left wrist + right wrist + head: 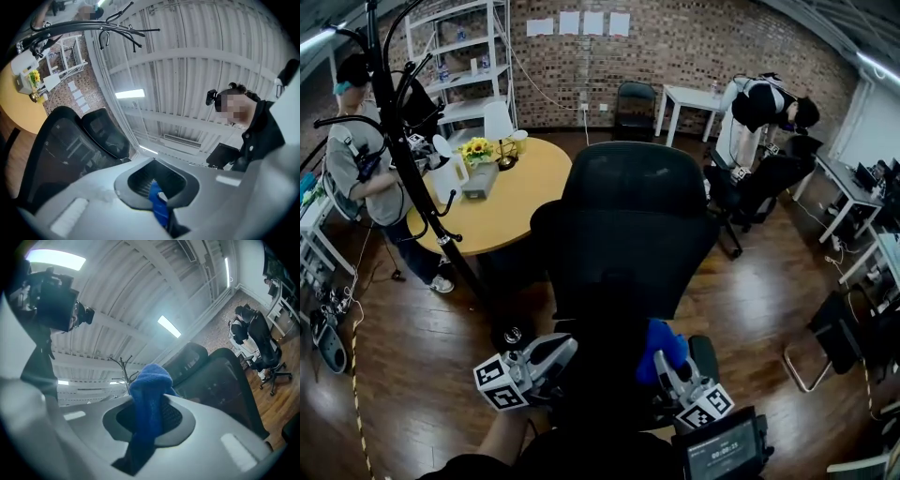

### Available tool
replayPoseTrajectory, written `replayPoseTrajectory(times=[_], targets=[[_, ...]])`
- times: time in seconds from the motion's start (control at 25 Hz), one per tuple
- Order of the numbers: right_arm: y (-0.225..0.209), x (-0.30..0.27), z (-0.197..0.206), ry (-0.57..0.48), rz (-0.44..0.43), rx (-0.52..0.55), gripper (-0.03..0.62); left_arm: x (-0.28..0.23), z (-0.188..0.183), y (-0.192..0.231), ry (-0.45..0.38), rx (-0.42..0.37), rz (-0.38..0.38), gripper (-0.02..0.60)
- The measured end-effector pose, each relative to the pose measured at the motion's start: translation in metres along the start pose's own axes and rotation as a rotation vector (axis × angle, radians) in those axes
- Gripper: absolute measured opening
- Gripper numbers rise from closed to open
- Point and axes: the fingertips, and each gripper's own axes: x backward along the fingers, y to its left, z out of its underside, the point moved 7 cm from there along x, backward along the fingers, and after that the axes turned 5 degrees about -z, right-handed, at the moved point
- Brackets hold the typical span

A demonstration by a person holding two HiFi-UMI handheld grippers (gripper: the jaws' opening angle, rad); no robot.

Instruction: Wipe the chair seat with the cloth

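Contact matters: the right gripper (pixel 667 366), clamped on the blue cloth (pixel 661 343) at lower centre of the head view, should press it flat onto the seat of the office chair (pixel 628 234), while the left gripper (pixel 558 352) waits with jaws together.

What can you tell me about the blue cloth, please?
The blue cloth looks like soft, knitted fabric, bunched into a rounded wad. The right gripper clamps it between its jaws, with the wad sticking out past them. In the head view it sits low over the black chair. Whether it touches the seat cannot be told.
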Motion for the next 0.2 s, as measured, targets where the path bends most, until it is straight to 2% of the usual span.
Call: replayPoseTrajectory(times=[0.2], targets=[[0.003, 0.006, -0.005, -0.007, 0.000, 0.009, 0.057, -0.014, 0.005, -0.003, 0.012, 0.010, 0.022, 0.003]])
